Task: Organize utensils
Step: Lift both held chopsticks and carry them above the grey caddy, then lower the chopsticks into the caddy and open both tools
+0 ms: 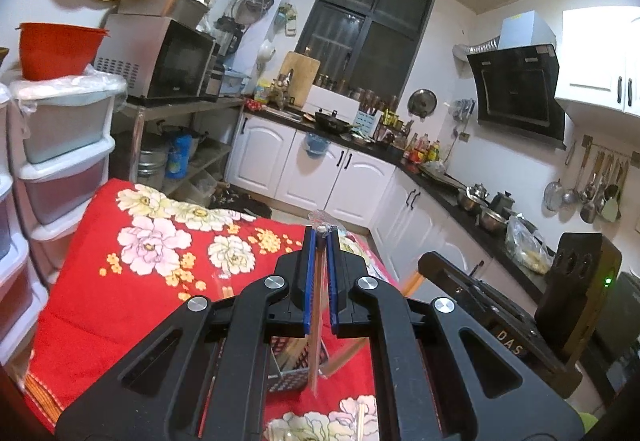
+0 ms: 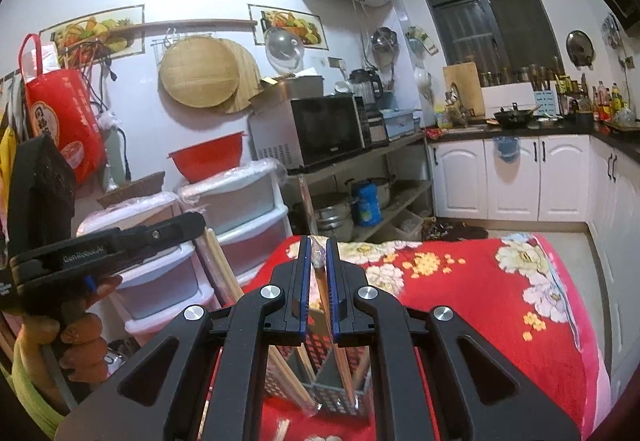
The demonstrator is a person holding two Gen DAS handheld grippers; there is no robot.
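Looking at red floral cloth (image 1: 132,305) over counter first: perforated metal holder (image 2: 320,381) sits on it, upright, so sticks can drop in vertically. We hold both grippers above holder, pointing slightly down. Left gripper (image 1: 321,241) jaws together on wrapped chopsticks (image 1: 316,321); right gripper (image 2: 318,253) jaws clamped on second wrapped pair (image 2: 322,281), lower ends hanging toward holder.

Chopsticks (image 1: 318,305), wooden, wrapped in clear plastic: one packet stands near upright, pinched at its top end, lower end hanging over the holder. Second wrapped packet (image 2: 326,293) likewise upright. Perforated metal holder (image 2: 326,397) upright on the red floral cloth (image 2: 460,301), more chopsticks leaning inside.
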